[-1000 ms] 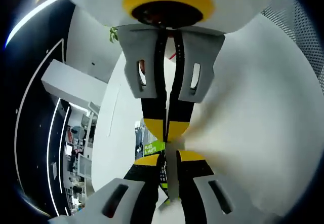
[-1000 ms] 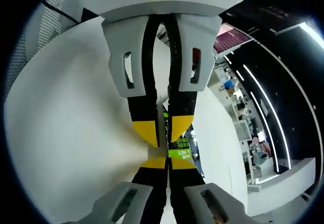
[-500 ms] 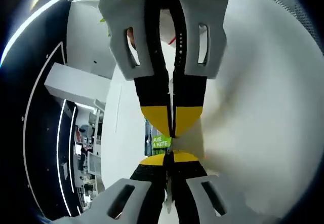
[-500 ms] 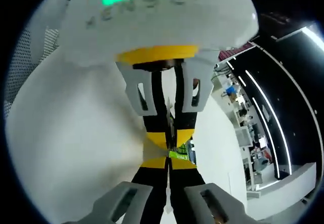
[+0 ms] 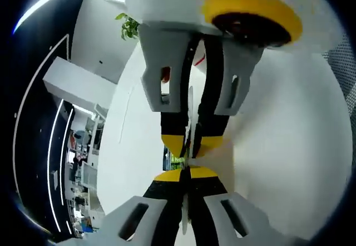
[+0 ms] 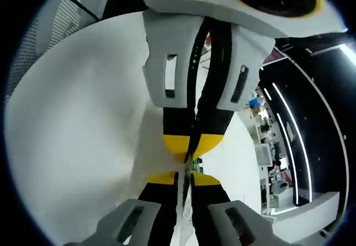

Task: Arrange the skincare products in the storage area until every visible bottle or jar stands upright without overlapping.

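Two grippers meet tip to tip, the left gripper and the right gripper each with fingers pressed together, empty. No skincare product can be made out. Arranging looks not yet begun; next comes parting and finding the bottles.

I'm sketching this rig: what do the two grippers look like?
Both match. The left gripper and right gripper have grey slotted shells around black fingers with yellow tips, below a white body with a yellow ring.
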The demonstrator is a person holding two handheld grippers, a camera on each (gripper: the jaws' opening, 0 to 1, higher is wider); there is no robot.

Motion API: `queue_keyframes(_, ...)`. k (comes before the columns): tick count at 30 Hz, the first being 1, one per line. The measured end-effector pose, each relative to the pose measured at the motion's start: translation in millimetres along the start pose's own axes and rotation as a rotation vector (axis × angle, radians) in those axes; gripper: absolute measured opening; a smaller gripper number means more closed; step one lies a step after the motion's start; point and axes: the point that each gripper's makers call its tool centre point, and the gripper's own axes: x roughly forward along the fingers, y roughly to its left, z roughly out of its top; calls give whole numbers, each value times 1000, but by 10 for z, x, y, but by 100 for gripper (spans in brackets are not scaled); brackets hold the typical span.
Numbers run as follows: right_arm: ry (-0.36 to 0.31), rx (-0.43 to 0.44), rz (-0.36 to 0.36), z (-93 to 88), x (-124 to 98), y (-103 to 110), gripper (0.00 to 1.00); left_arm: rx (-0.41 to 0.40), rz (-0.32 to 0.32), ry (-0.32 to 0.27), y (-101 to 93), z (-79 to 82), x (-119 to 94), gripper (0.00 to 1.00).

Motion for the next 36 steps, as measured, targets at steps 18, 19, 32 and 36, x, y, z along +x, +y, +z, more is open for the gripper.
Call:
queue_keyframes(18, -54, 110, 38, 189, -269, -72, 0, 160, 59, 16, 11, -151, 42, 7)
queue_keyframes(19, -55, 110, 40, 199, -280, -66, 0, 174, 72, 19, 28, -146, 44, 5)
queue_keyframes(32, -73, 18, 66, 325, -256, -4, 0, 114, -28, 110, -79, -39, -160, 2)
queue_keyframes(36, -87, 68, 94, 373, -268, 50, 0, 85, -39, 116, -118, -35, -258, 3)
